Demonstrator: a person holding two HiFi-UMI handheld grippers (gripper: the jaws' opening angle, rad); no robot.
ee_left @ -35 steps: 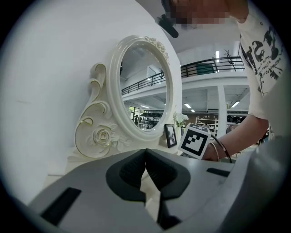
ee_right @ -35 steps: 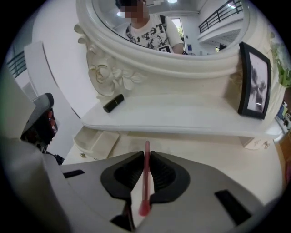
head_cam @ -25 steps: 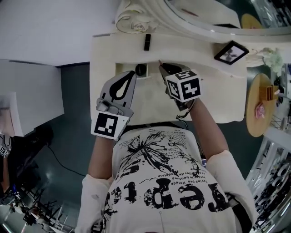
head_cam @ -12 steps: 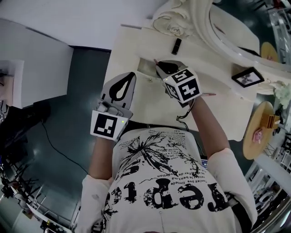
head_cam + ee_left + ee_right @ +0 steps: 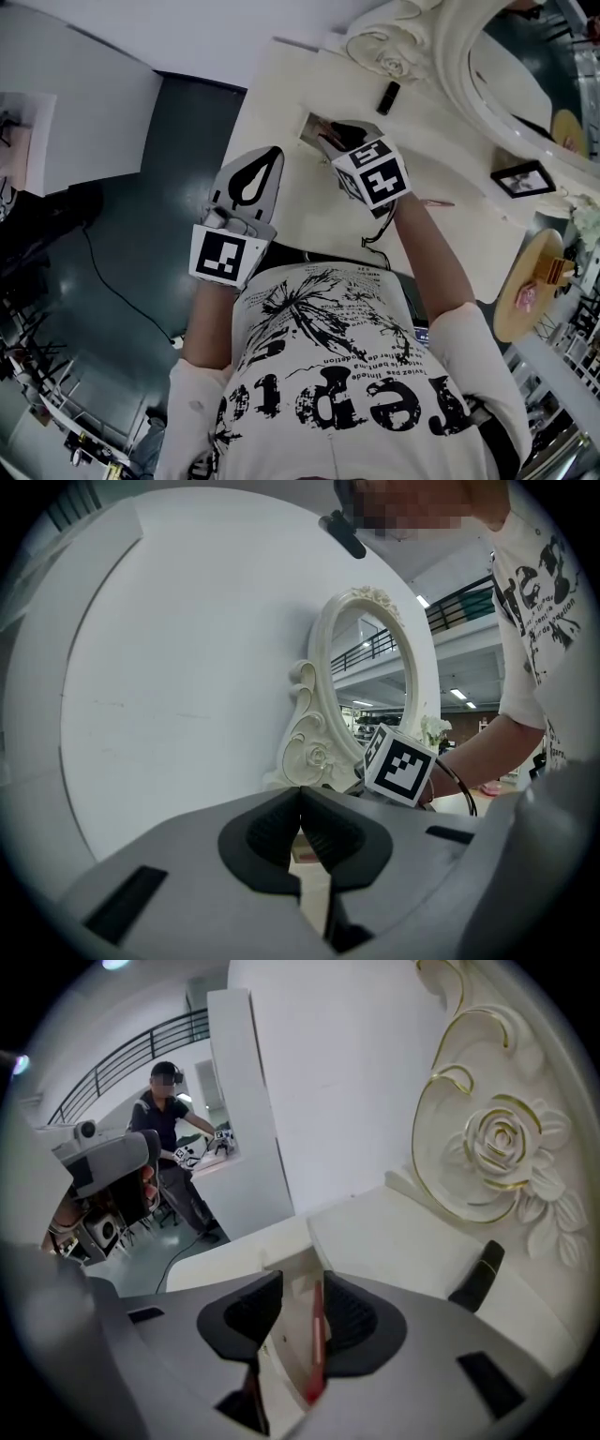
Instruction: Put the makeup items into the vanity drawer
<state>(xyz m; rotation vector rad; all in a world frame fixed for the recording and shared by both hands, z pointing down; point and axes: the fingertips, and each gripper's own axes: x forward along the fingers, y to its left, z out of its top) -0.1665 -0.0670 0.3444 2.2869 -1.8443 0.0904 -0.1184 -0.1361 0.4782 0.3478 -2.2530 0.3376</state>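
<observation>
**Right tool.** The right tool point(image 5: 302, 1281) is pointing down over the open vanity drawer point(image 5: 310, 126), which is set into the table point(image 5: 281, 89). Its jaws have just been opening and are now standing wider apart than the red makeup pencil point(image 5: 317, 1340) between them. The pencil is leaning along one pad only and the other pad is standing clear, so nothing is pinching it. Its lower end is hanging over the drawer cavity. Whether it is touching the drawer floor cannot be told.

**Left tool.** The left tool point(image 5: 300, 797) is hovering beside the drawer with its jaws pressed together and nothing between them.

**Items outstanding.** A black lipstick tube point(image 5: 388, 97) is lying on the table near the carved mirror frame point(image 5: 394, 52), apart from the drawer. A thin pink stick point(image 5: 437, 202) is lying on the table by the right forearm, and its kind cannot be made out.

**Handling assessment.**
- **Pencil:** It is judged to be light, stiff and smooth-sided. It is likely to pivot or slide in a loose grip and to roll once it is lying flat. The best hold is across the barrel near mid-length.
- **Tube:** It is judged to be light, rigid, glossy and rounded. The best hold is across the body at its middle, avoiding the cap end, which may be pulling loose under load.
</observation>
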